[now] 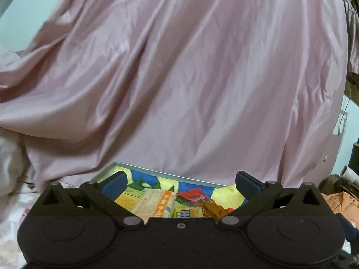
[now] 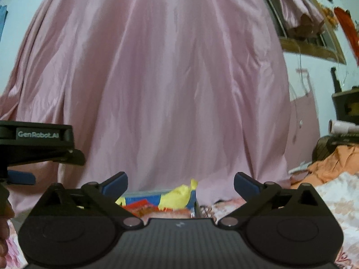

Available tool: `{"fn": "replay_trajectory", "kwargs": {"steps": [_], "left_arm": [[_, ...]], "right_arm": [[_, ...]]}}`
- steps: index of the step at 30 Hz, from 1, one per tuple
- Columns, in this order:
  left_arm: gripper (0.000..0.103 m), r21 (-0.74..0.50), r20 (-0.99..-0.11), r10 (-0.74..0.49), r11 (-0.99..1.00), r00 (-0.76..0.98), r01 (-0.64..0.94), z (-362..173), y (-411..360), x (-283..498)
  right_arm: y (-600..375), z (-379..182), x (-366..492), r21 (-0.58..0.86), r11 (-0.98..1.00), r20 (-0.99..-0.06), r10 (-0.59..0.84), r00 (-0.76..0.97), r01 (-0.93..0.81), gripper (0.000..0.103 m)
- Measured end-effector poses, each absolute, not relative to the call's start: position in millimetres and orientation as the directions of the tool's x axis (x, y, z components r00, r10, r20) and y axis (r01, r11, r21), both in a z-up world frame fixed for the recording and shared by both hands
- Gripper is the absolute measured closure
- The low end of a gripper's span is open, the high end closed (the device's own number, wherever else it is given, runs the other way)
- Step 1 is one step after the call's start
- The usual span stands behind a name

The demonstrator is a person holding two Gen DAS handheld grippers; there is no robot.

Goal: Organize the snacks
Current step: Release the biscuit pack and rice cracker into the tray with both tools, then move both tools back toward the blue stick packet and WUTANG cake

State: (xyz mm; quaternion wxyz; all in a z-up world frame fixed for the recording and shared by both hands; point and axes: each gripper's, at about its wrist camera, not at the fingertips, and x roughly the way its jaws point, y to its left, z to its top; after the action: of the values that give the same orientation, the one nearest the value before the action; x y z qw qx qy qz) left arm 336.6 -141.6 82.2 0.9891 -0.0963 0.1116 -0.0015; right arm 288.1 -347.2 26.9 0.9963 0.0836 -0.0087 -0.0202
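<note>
Snacks [image 1: 157,201] sat piled in the colorful box [image 1: 143,177] at the bed's edge by the pink curtain [image 1: 179,67], so both the left gripper [image 1: 180,185] and right gripper [image 2: 180,185] hung wide open, gripping nothing, probably done dropping stuff in.

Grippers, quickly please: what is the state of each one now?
Left gripper: open, holding nothing.
Right gripper: open, holding nothing.

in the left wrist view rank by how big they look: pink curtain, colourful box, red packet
1. pink curtain, fills most of the view
2. colourful box, partly hidden behind the gripper
3. red packet, smallest, inside the box
Apparent size only; the fisheye distorts.
</note>
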Motion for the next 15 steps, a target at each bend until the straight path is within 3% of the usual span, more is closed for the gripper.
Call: {"fn": "replay_trajectory", "kwargs": {"steps": [15], "left_arm": [[0.001,-0.190,-0.198,0.027,0.980,0.980,-0.065,105,-99,228]], "right_arm": [[-322,56,203,0.066,0.998,0.098,-0.015,0.995,0.008,0.000]]}}
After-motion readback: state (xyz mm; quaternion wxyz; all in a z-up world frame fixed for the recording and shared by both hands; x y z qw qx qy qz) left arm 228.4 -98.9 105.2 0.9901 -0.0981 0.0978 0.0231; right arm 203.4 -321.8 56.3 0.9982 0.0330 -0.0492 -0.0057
